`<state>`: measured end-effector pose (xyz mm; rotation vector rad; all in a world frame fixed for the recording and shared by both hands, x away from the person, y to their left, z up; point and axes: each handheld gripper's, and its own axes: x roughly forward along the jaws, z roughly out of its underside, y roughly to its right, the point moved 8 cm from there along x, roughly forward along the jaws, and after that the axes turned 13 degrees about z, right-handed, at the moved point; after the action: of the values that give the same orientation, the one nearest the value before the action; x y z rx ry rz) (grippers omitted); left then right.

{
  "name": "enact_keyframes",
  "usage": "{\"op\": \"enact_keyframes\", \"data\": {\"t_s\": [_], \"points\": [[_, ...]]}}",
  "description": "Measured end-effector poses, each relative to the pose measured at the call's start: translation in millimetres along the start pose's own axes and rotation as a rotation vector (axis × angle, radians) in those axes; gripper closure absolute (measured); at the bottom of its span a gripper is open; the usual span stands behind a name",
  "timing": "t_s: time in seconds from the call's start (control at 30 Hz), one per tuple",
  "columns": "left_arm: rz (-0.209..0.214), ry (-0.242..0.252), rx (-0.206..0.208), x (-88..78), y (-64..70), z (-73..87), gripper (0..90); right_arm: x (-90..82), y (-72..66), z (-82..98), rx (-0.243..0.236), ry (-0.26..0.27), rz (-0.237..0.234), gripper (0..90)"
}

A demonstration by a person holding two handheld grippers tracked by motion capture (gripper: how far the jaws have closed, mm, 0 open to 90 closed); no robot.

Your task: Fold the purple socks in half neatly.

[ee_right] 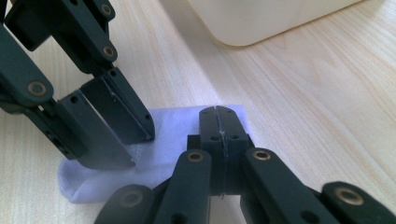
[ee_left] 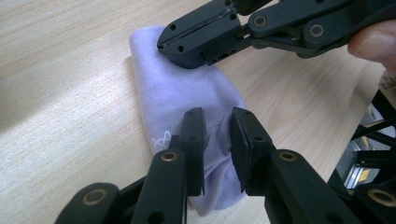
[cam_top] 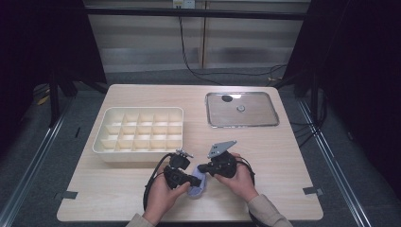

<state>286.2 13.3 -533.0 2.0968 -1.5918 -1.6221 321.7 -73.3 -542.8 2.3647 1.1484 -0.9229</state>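
Jaws, right gripper (ee_right: 219, 122): closed together, tips pinching one end of the lavender sock (ee_left: 187, 100); the cloth edge sits under the closed tips in the right gripper view.
Jaws, left gripper (ee_left: 218, 135): apart by a narrow gap, straddling the other end of the sock; cloth lies between the pads, which do not yet press on it.
Sock, location: flat on the wooden surface (cam_top: 279, 146), near the front edge, between the two hands and just in front of the divided tray (cam_top: 138, 129).
Sock, detail: small white butterfly mark (ee_left: 161, 139) and faint lettering near the left gripper's end.
Sock, handling (judgement): light, soft, limp; will fold and sag when lifted from one end; not fragile; the knit gives the pads good friction.
Grasp points (judgement): take hold at both ends, a full pinch of cloth in each, so the sock stays spread between the grippers.
Divided tray: cream plastic, many open compartments.
Metal tray (cam_top: 242, 109): at the far right of the surface, well apart from the sock; holds a small round item.
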Motion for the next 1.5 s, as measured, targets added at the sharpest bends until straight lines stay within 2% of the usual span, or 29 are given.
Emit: {"op": "enact_keyframes", "data": {"t_s": [0.07, 0.3, 0.43, 0.63, 0.77, 1.3, 1.5], "points": [[-0.017, -0.013, 0.012, 1.5, -0.1, 1.4, 76.7, 0.4, -0.1, -0.3, -0.008, 0.005, -0.001, 90.0], [-0.027, 0.001, 0.014, 2.5, -0.1, 3.9, 77.7, 0.6, -0.2, 0.2, -0.009, 0.010, 0.005, 90.0], [-0.016, -0.003, 0.012, 1.7, -0.8, 4.0, 77.7, -0.3, -0.7, 0.6, -0.011, 0.008, 0.010, 90.0], [0.020, 0.000, -0.026, -0.9, -0.5, 3.5, 75.3, -4.4, -0.5, 2.0, -0.017, 0.018, 0.011, 90.0], [0.032, -0.003, -0.031, -4.2, 0.2, 1.4, 72.7, -8.0, 0.5, 3.3, -0.022, 0.024, 0.012, 90.0], [0.043, 0.019, -0.067, -16.8, -2.5, -3.6, 66.1, -18.4, 6.7, 7.1, -0.019, 0.040, 0.025, 87.9], [0.038, 0.026, -0.067, -22.9, -4.1, -6.8, 62.8, -27.0, 9.0, 10.5, -0.015, 0.049, 0.032, 87.6]]}}
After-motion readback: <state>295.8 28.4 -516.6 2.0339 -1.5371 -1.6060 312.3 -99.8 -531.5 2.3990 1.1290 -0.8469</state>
